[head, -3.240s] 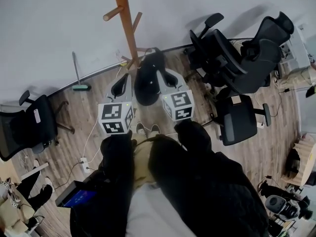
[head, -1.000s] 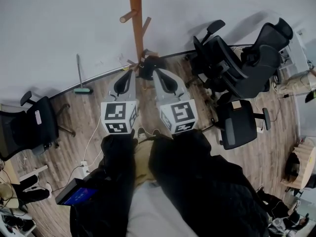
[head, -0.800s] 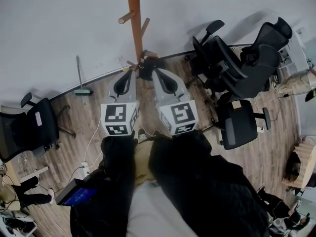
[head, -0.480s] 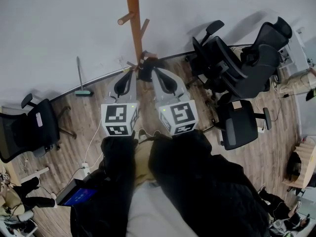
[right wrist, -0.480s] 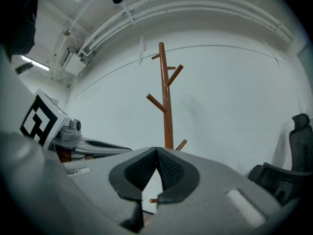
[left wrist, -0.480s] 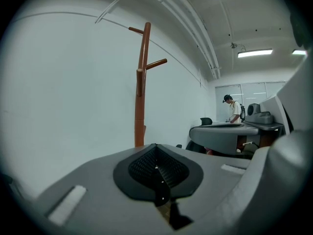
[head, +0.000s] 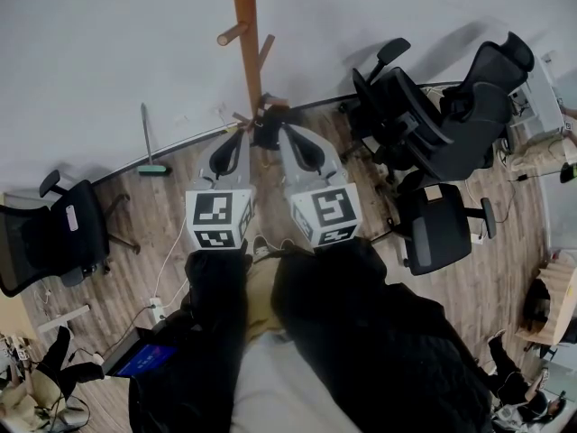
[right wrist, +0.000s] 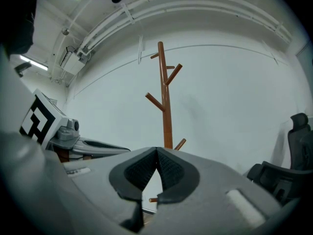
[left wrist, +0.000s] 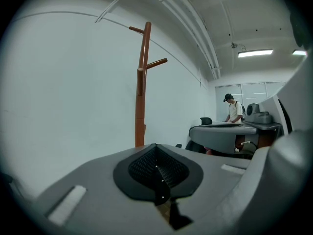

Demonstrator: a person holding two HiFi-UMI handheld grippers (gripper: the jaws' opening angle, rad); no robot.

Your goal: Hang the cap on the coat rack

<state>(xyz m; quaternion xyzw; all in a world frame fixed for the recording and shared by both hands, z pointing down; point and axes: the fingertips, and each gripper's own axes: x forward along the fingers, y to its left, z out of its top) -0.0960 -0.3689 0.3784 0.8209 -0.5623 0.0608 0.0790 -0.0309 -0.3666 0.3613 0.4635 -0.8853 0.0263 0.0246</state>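
— Why hold both claws low, side by side?

— Looks aimed at the foot of the coat rack. Sets the left claw and right claw pointing the same way, tips near each other. Puts a dark lump, likely the cap, just beyond both tips and against the pole. Too small to be sure of. Cannot tell whether hung on a low peg or lying at the base.

— Gripping it?

— Seemingly not. Along the left claw: pads pressed flat together, nothing between. Along the right claw: tips touching, a narrow wedge of gap behind them, only a low peg end showing through. Both closed on nothing.

— Anything found only in the close views?

— The pole rising straight ahead of each claw, with upper pegs bare. Also a person far off, past the right claw. No sign of the dark lump in either.

— And only from above?

— The lump itself. Then office chairs well right of the right claw and a broom off left of the left claw.
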